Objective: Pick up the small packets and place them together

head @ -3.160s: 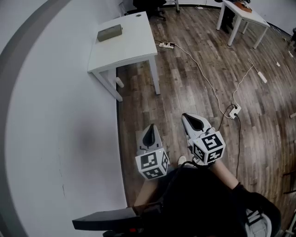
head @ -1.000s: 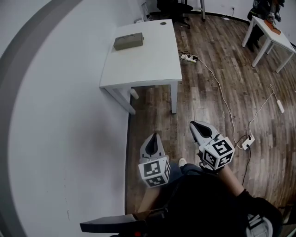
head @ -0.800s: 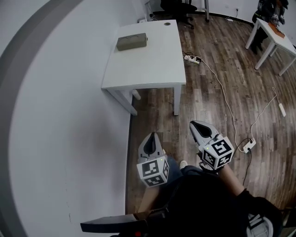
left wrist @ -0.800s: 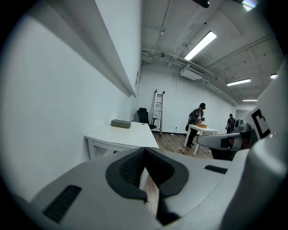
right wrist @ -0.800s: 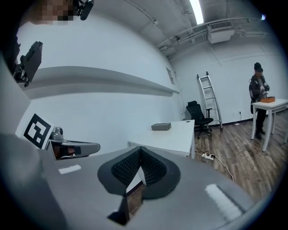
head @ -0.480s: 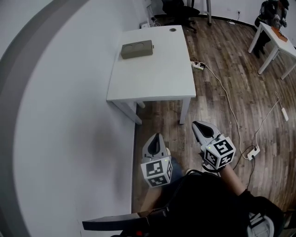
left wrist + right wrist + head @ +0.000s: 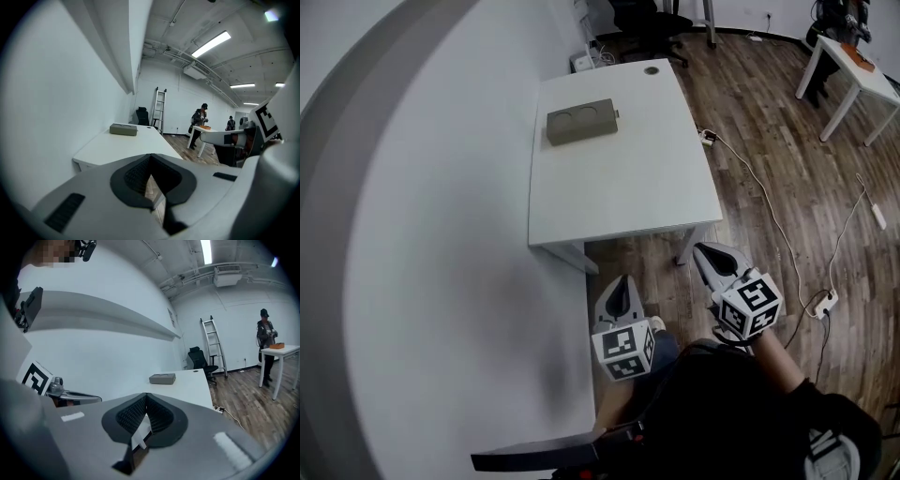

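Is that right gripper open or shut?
Shut. The right gripper shows, in its own view, jaws meeting at the tips, with nothing held between them.

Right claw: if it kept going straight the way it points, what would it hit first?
The right claw would probably meet the near edge of the white table first, near its right corner; depth is unclear, so it might pass under.
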A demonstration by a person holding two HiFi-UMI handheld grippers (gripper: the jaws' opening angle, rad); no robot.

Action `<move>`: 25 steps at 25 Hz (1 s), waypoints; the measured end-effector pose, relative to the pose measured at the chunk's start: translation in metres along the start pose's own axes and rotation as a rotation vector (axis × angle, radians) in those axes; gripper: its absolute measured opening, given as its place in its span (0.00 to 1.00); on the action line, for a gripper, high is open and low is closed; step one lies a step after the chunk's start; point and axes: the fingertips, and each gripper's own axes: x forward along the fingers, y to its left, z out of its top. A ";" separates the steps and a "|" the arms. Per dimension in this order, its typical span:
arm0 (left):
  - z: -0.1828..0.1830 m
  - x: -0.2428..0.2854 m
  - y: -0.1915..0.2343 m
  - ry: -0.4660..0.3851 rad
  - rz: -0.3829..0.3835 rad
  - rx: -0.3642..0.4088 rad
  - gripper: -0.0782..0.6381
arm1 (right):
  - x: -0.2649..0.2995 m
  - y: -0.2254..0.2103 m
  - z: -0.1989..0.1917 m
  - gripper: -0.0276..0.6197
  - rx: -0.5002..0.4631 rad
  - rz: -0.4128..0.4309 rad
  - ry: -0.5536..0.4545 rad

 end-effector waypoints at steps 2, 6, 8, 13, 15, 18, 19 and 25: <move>0.001 0.006 0.010 0.019 -0.005 -0.012 0.10 | 0.010 0.006 0.002 0.05 0.016 0.000 0.006; -0.003 0.027 0.019 0.048 -0.035 -0.036 0.10 | 0.032 0.010 0.001 0.05 -0.002 0.004 0.026; -0.006 0.038 0.022 0.058 -0.049 -0.033 0.10 | 0.043 0.004 -0.004 0.05 -0.001 -0.009 0.043; -0.003 0.067 0.045 0.070 -0.043 -0.060 0.10 | 0.079 -0.004 -0.003 0.05 0.000 0.034 0.039; 0.002 0.081 0.056 0.069 -0.025 -0.073 0.10 | 0.099 -0.009 0.002 0.05 -0.002 0.058 0.031; 0.008 0.100 0.075 0.088 0.028 -0.087 0.10 | 0.132 -0.021 0.007 0.05 0.005 0.071 0.048; 0.013 0.107 0.080 0.091 0.040 -0.090 0.10 | 0.143 -0.025 0.011 0.05 0.006 0.079 0.054; 0.055 0.161 0.109 0.076 0.099 -0.095 0.10 | 0.209 -0.053 0.045 0.05 -0.025 0.146 0.061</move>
